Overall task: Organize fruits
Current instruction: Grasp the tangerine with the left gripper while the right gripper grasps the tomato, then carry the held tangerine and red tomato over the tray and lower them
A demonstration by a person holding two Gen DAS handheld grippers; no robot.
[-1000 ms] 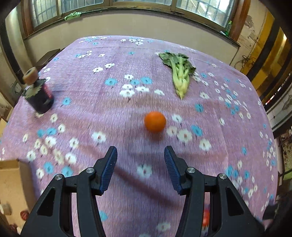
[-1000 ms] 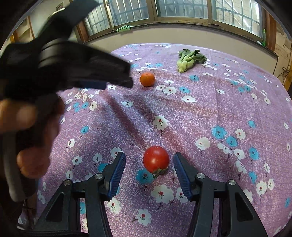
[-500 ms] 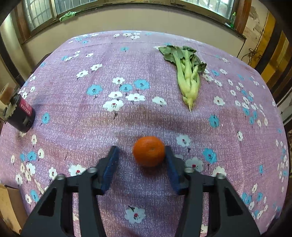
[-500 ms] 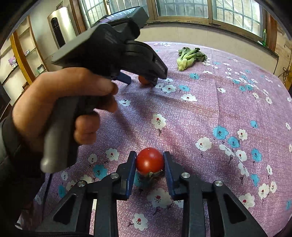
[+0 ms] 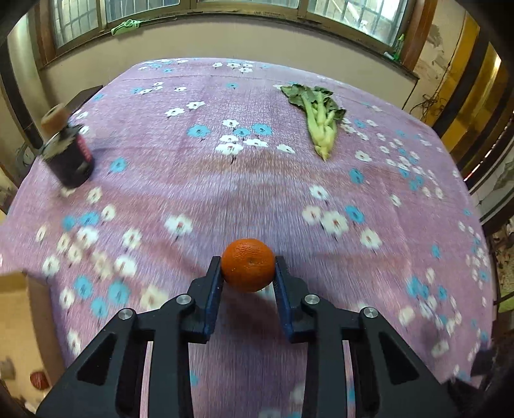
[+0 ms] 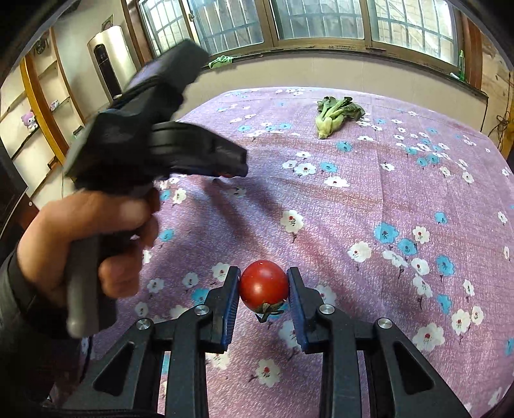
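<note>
The left tongs (image 5: 248,268) pinch the orange (image 5: 248,264) just above the flowered tabletop (image 5: 257,180), while the right tongs (image 6: 263,284) pinch the tomato (image 6: 264,284) near that tabletop's front edge.

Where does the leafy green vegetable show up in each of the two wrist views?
Left wrist view: the leafy green vegetable lies upper right of centre on the purple flowered cloth, stalk end toward the camera.
Right wrist view: it lies at the upper middle, slightly right, near the far edge.
Shared landmark: the green rag on the window sill.
</note>
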